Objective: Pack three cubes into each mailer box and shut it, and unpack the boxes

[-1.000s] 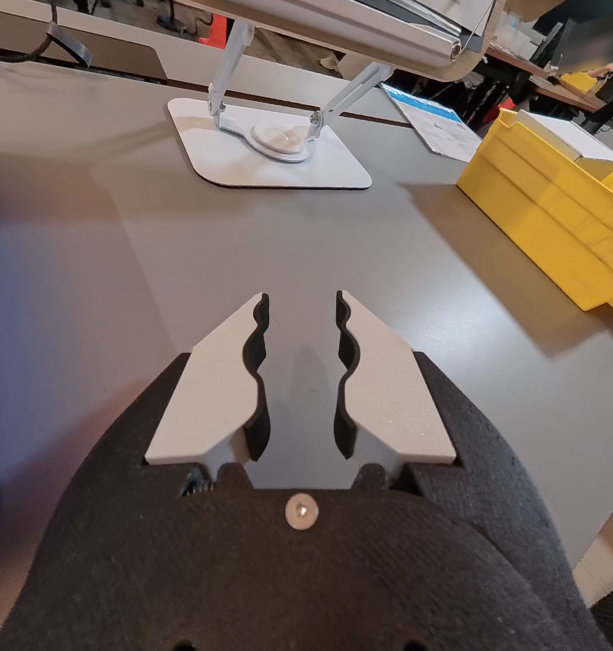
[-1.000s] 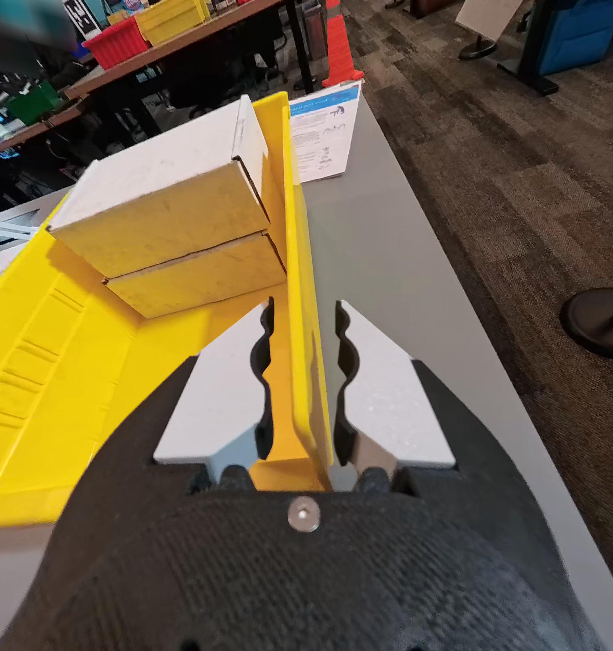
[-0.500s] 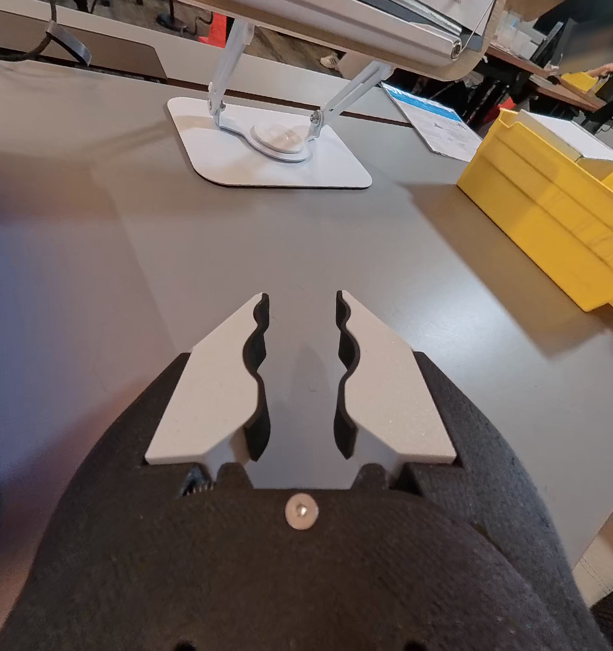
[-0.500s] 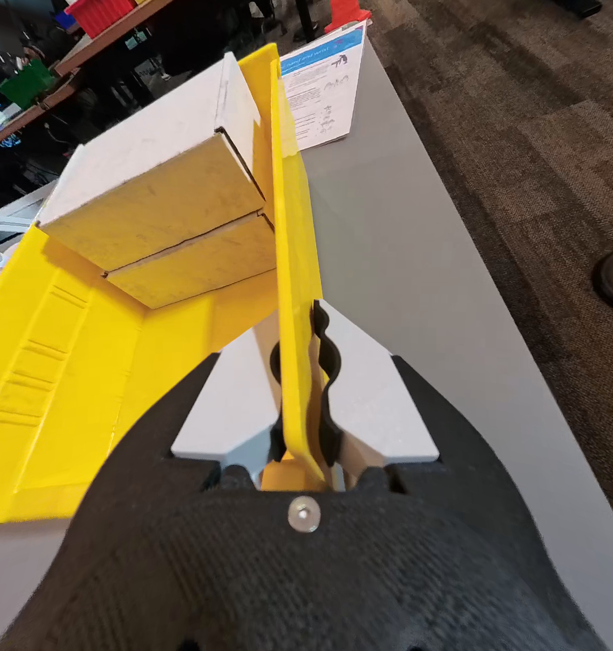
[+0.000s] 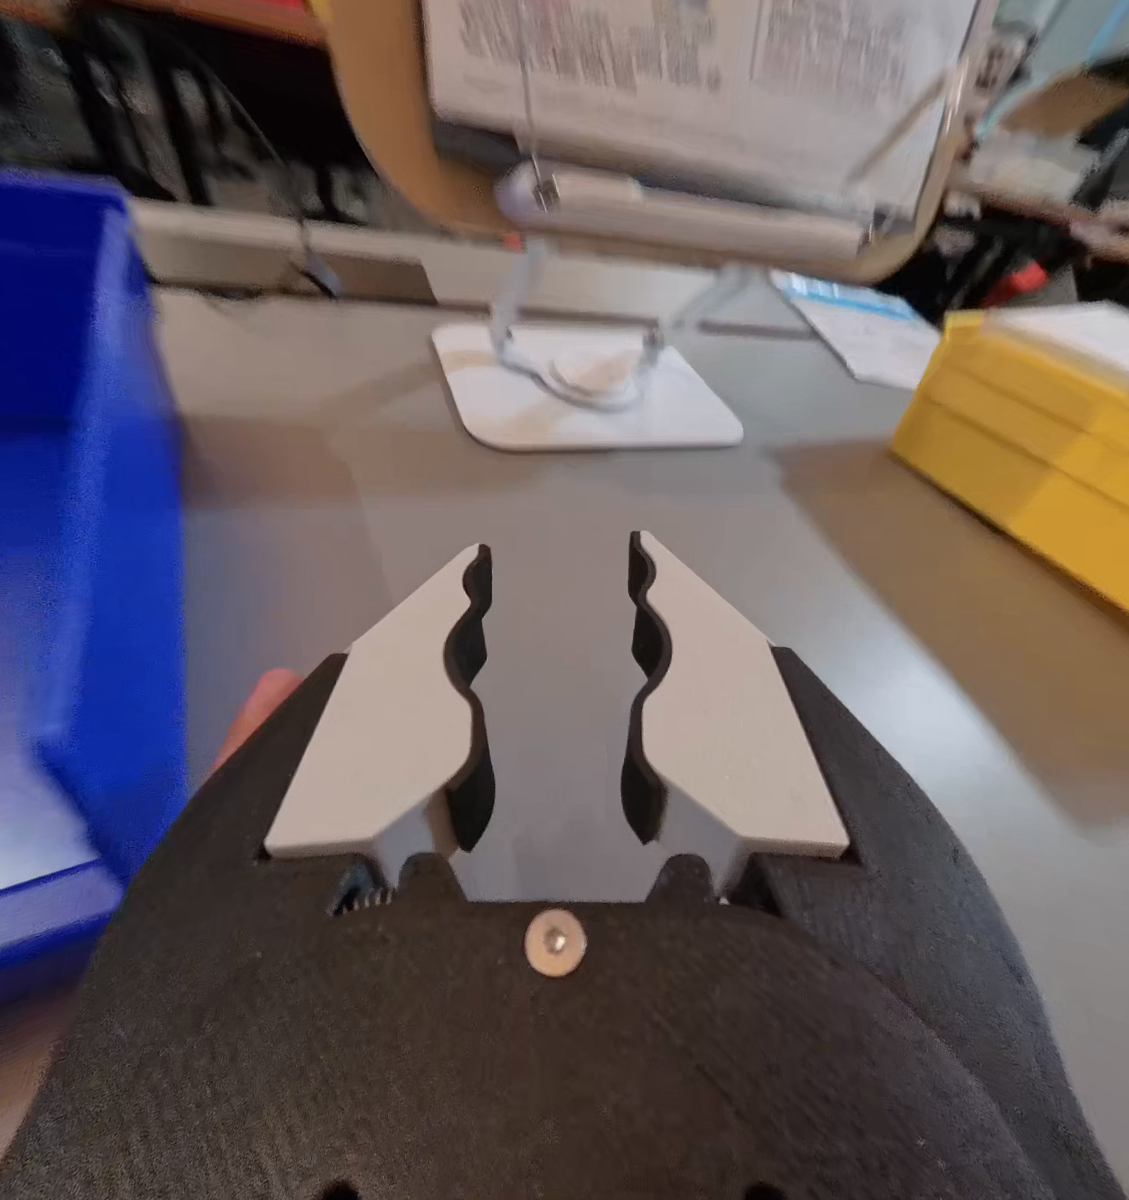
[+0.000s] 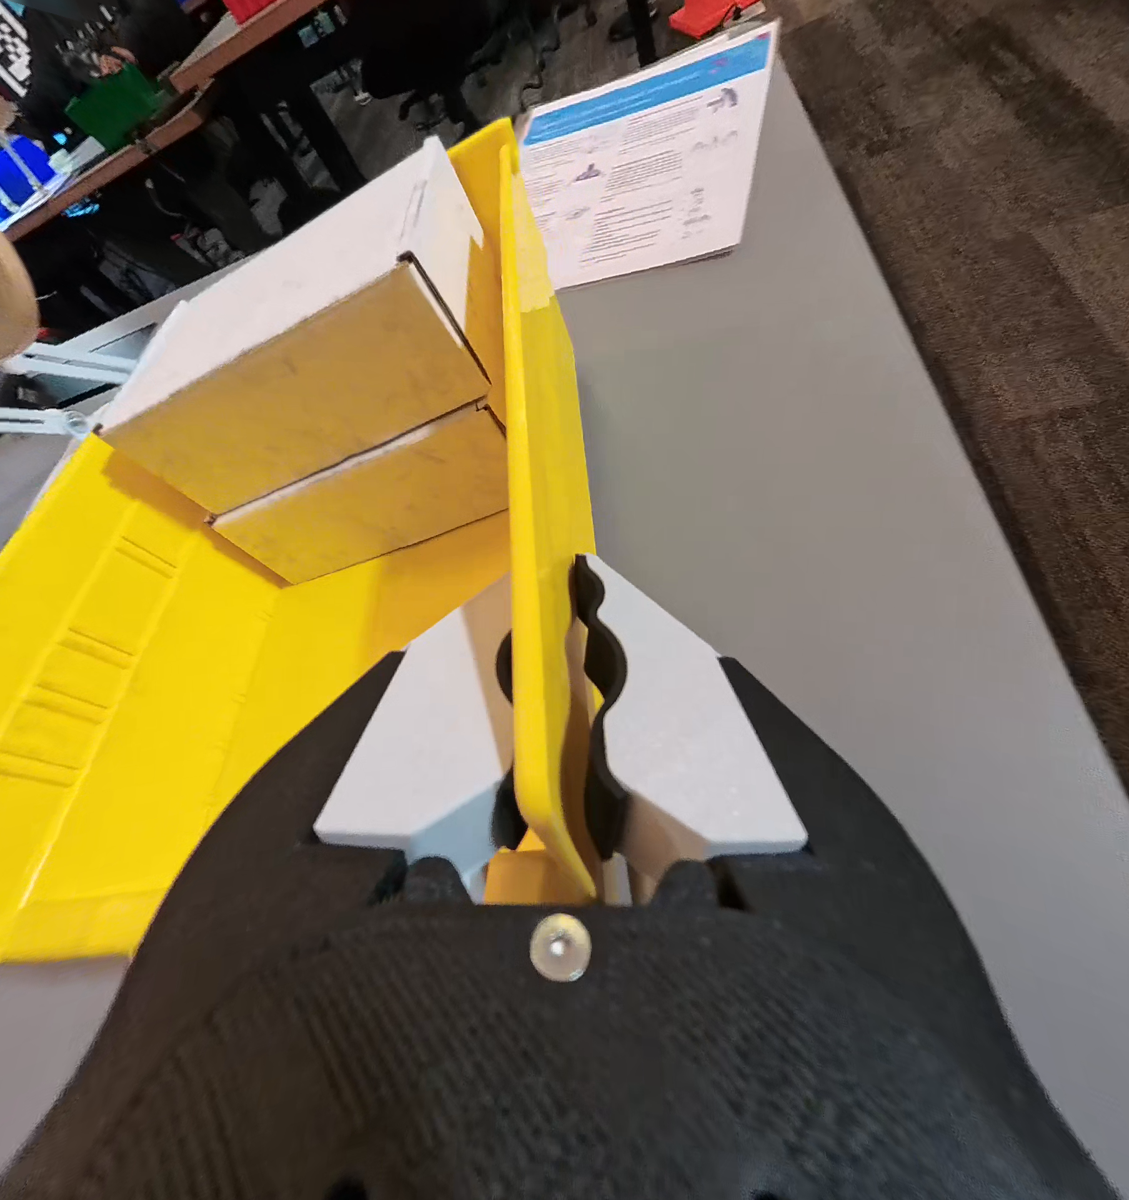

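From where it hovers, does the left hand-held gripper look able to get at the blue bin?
Probably yes. The left hand-held gripper is open and empty above bare table, and the blue bin stands close on its left with nothing between them.

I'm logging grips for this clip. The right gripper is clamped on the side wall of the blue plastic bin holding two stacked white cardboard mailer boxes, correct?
Not quite: the bin is yellow, not blue. The right wrist view shows the right gripper shut on the yellow plastic bin wall, with two stacked white cardboard mailer boxes inside.
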`<state>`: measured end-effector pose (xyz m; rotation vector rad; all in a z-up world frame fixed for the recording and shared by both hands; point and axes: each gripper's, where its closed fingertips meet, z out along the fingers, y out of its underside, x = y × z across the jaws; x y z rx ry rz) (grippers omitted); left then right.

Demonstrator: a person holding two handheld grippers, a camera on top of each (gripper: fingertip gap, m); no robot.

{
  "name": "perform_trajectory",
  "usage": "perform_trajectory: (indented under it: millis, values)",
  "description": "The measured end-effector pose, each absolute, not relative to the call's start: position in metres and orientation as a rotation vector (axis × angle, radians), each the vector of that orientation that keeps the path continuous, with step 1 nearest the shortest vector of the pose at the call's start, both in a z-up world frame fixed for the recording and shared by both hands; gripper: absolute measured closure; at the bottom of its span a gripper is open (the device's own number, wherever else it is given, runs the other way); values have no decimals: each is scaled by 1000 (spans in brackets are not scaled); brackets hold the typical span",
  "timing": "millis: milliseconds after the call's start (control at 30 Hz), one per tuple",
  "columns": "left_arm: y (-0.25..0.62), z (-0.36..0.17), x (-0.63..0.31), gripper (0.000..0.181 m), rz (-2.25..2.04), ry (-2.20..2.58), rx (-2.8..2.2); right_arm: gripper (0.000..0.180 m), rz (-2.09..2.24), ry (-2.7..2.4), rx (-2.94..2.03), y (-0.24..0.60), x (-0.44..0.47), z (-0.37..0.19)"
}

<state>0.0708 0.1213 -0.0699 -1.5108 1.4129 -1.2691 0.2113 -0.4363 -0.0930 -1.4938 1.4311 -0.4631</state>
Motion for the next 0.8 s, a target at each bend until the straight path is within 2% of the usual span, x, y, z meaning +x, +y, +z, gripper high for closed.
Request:
perform_trajectory:
  millis: [67,133,333,433,667,800]
  values:
    - [138,-42,62,153,-1268,1277,-1434,173,-432,1409,-1508,-425,208,-92]
    - [164,-25,52,151,-1171,1148,-1386,173,-400,1380,-1524,-412,203,-90]
    - [227,-32,42,98,-871,1011,-1419,174,-271,1275,-1534,-365,193,-81]
    - [242,-52,48,90,-761,1077,-1466,174,-223,1224,-1532,-343,187,-74]
    - [239,-98,58,116,-593,1333,-1508,173,-122,1129,-1570,-295,173,-70]
    - [245,-92,55,176,-504,1347,-1423,175,-76,1077,-1627,-263,163,-75]
